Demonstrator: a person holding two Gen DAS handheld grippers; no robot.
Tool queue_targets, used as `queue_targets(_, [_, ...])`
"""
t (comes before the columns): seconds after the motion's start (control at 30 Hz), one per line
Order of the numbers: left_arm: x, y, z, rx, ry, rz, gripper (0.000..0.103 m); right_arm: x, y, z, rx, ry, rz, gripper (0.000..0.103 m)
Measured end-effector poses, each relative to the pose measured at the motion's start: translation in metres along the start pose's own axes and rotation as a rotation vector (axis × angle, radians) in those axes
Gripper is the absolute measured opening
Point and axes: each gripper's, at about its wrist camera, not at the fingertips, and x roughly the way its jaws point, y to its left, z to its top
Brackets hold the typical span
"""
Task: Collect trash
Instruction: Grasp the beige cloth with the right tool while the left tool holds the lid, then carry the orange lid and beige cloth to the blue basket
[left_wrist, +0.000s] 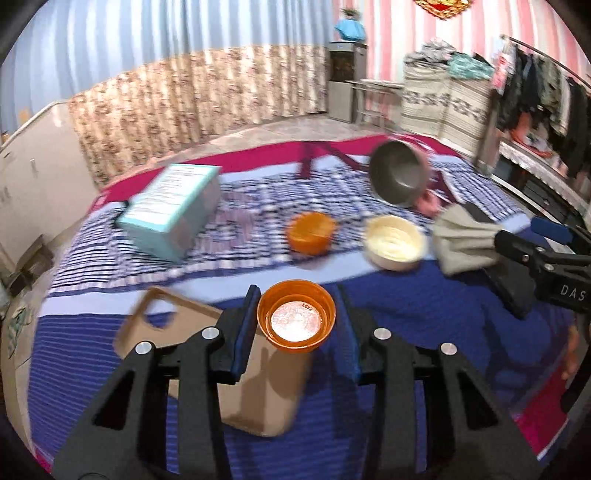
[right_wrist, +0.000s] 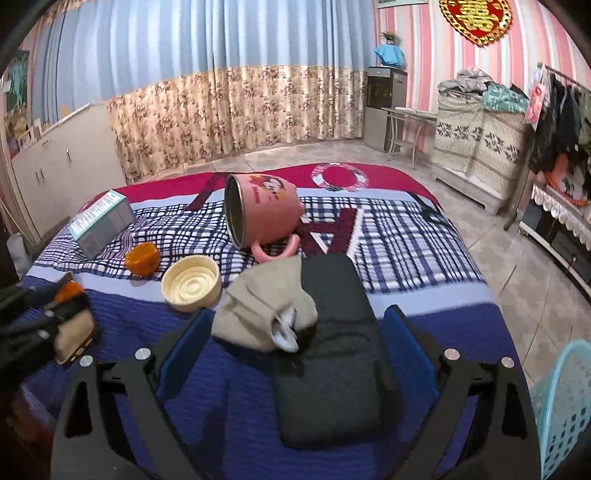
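The fingers of the left gripper are closed on a small orange cup, one blue pad against each side of its rim, and the cup appears lifted clear of the bed near its front edge, above a tan phone case that lies flat there. The right gripper has its fingers spread wide and empty, hovering over a folded dark cloth and a rumpled beige cloth that rests against it, touching neither as far as I can see.

So the collecting looks barely begun: one piece is in hand and not yet dropped anywhere. A light blue basket stands off the bed's right side; I judge it to be the likely bin, and what shows of it through the mesh seems empty, though most of it is cut off.

Still lying on the bed are a second orange cup and a cream bowl side by side toward the middle, a pale blue box near the far left corner, and a pink mug tipped on its side toward the far edge. Which of these count as trash I cannot tell for certain; the small cups and the box seem the likeliest. The held cup must cross to the right to reach the basket.
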Motion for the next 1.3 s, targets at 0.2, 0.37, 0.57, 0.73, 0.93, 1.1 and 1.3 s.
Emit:
queue_targets(0.2, [-0.003, 0.023, 0.001, -0.011, -0.002, 0.047, 0.039, 0.026, 0.02, -0.001, -0.076, 0.068, 0.034, 0.046])
queue_targets(0.37, [-0.012, 0.025, 0.004, -0.029, -0.018, 0.045, 0.039, 0.014, 0.016, -0.007, -0.093, 0.065, 0.048, 0.025])
queue_targets(0.57, [-0.023, 0.005, 0.001, -0.008, -0.035, 0.018, 0.039, -0.021, -0.009, -0.015, -0.033, 0.039, 0.046, 0.02])
queue_targets(0.73, [-0.039, -0.018, 0.006, 0.017, -0.072, -0.011, 0.039, -0.072, -0.047, -0.015, 0.034, -0.026, 0.023, 0.02])
queue_targets(0.93, [-0.053, -0.049, 0.013, 0.046, -0.104, -0.047, 0.039, -0.132, -0.094, -0.033, 0.135, -0.088, -0.053, 0.02])
queue_targets(1.1, [-0.065, -0.083, 0.018, 0.084, -0.129, -0.082, 0.039, -0.166, -0.137, -0.048, 0.204, -0.126, -0.158, 0.02])
queue_targets(1.3, [-0.077, -0.131, 0.029, 0.12, -0.173, -0.139, 0.039, -0.186, -0.194, -0.062, 0.263, -0.134, -0.285, 0.02])
